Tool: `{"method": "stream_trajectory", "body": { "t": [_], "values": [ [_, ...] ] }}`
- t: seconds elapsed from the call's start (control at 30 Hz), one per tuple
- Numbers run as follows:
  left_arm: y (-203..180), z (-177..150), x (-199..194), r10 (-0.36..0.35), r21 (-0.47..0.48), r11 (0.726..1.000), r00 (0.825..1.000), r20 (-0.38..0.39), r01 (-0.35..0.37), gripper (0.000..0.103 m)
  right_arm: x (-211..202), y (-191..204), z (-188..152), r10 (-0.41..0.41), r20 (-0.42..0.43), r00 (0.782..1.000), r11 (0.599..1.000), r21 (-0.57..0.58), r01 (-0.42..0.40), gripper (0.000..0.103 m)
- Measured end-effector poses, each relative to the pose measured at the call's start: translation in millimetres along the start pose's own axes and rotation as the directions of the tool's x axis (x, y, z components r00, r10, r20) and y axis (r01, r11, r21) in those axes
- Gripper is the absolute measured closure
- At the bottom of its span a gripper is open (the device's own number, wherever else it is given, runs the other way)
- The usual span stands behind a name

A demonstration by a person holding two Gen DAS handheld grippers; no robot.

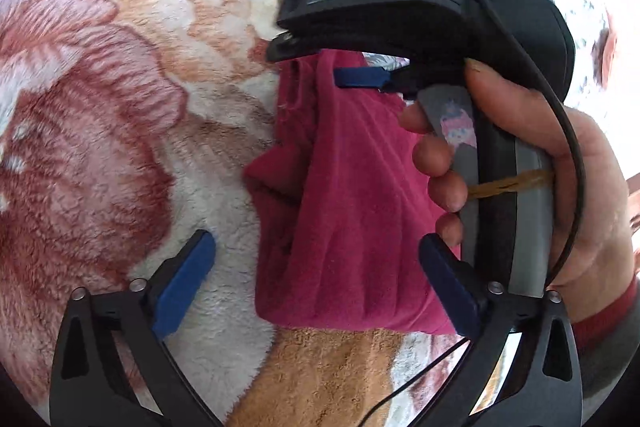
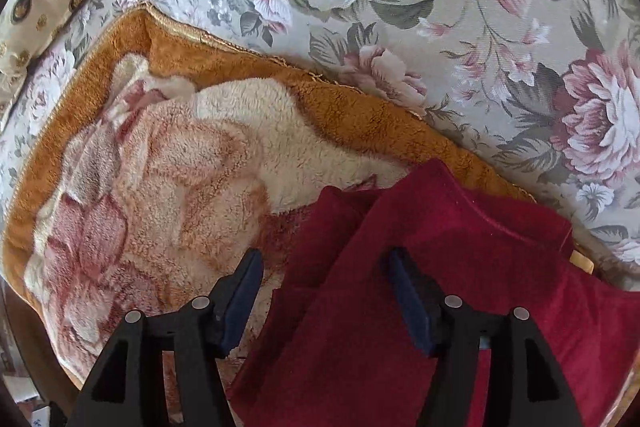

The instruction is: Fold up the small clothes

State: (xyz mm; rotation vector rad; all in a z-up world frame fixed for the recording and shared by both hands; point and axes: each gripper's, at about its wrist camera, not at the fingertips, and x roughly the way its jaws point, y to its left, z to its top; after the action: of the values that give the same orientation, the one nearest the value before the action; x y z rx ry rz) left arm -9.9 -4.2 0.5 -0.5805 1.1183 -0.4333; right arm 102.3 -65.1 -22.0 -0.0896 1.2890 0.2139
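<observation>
The left gripper point(image 1: 316, 279) has its fingers point(image 1: 186, 281) spread wide, holding nothing, above the folded dark-red garment point(image 1: 352, 211) lying on the fleece blanket point(image 1: 120, 115). The right gripper point(image 2: 326, 301) also gapes open over the garment, its right-hand finger point(image 2: 408, 303) against the cloth.

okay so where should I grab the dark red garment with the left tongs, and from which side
Probably the loose bottom hem of the dark red garment, which lies flat on the fleece blanket just ahead of the open left tongs. Come in low from the near side so one finger can slide under that edge. The right tongs are already at the bunched top.
</observation>
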Motion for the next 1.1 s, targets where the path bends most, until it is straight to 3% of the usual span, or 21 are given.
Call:
{"method": "stream_trajectory", "body": {
  "t": [0.03, 0.07, 0.1, 0.17, 0.23, 0.37, 0.43, 0.47, 0.5, 0.63, 0.83, 0.9, 0.93, 1.03, 1.1],
  "values": [
    [-3, 0, 2, 0.014, 0.020, 1.000, 1.000, 0.001, -0.014, 0.001, -1, 2, -2, -0.017, 0.006, 1.000, 1.000, -0.024, 0.017, 0.042],
    [-4, -1, 2, 0.023, 0.030, 0.999, 1.000, 0.002, -0.023, 0.001, -3, 3, -5, -0.043, 0.019, 0.999, 0.998, -0.042, 0.044, 0.054],
    [-6, -1, 3, 0.029, 0.034, 0.999, 1.000, 0.003, -0.029, 0.001, -9, 2, -9, -0.041, 0.048, 0.998, 0.998, -0.055, 0.043, 0.059],
    [-6, -1, 3, 0.032, 0.027, 0.999, 0.999, 0.008, -0.032, 0.001, -24, -4, -18, 0.022, 0.119, 0.993, 0.999, -0.051, -0.016, 0.081],
    [-4, 0, 3, 0.029, 0.008, 1.000, 0.999, 0.020, -0.029, 0.001, -42, -15, -30, 0.047, 0.185, 0.982, 0.998, -0.036, -0.041, 0.089],
    [-7, 1, 5, 0.032, 0.005, 0.999, 0.998, 0.052, -0.032, 0.001, -82, -44, -51, 0.112, 0.287, 0.951, 0.993, 0.000, -0.117, 0.092],
    [-13, 3, 10, 0.003, 0.014, 1.000, 0.999, 0.053, -0.004, 0.019, -101, -56, -58, 0.132, 0.328, 0.935, 0.989, 0.014, -0.145, 0.092],
    [-15, 3, 14, -0.026, 0.012, 1.000, 0.999, 0.026, 0.026, 0.036, -111, -64, -63, 0.141, 0.351, 0.926, 0.987, 0.019, -0.157, 0.092],
    [-16, 4, 18, -0.023, 0.012, 1.000, 1.000, 0.009, 0.023, 0.038, -117, -68, -65, 0.144, 0.362, 0.921, 0.986, 0.026, -0.165, 0.092],
    [-15, 0, 21, 0.015, 0.002, 1.000, 1.000, 0.022, -0.015, 0.039, -123, -74, -74, 0.158, 0.357, 0.921, 0.982, 0.042, -0.185, 0.092],
    [-2, -25, 0, -0.027, -0.157, 0.987, 0.998, 0.055, 0.035, 0.039, -80, -38, -49, 0.122, 0.260, 0.958, 0.992, 0.001, -0.127, 0.092],
    [-5, -23, 0, -0.029, -0.161, 0.986, 0.998, 0.049, 0.037, 0.039, -62, -27, -35, 0.099, 0.227, 0.969, 0.995, -0.014, -0.098, 0.091],
    [-6, -21, 2, -0.029, -0.154, 0.988, 0.999, 0.040, 0.035, 0.039, -50, -20, -27, 0.079, 0.187, 0.979, 0.997, -0.022, -0.076, 0.088],
    [-5, -19, 4, -0.041, -0.157, 0.987, 0.999, 0.031, 0.046, 0.039, -25, -6, -14, -0.018, 0.106, 0.994, 0.998, -0.056, 0.024, 0.057],
    [-2, -17, 5, -0.062, -0.171, 0.983, 0.998, 0.030, 0.066, 0.039, -18, 2, -9, -0.076, 0.086, 0.993, 0.993, -0.086, 0.083, 0.050]
  ]
}}
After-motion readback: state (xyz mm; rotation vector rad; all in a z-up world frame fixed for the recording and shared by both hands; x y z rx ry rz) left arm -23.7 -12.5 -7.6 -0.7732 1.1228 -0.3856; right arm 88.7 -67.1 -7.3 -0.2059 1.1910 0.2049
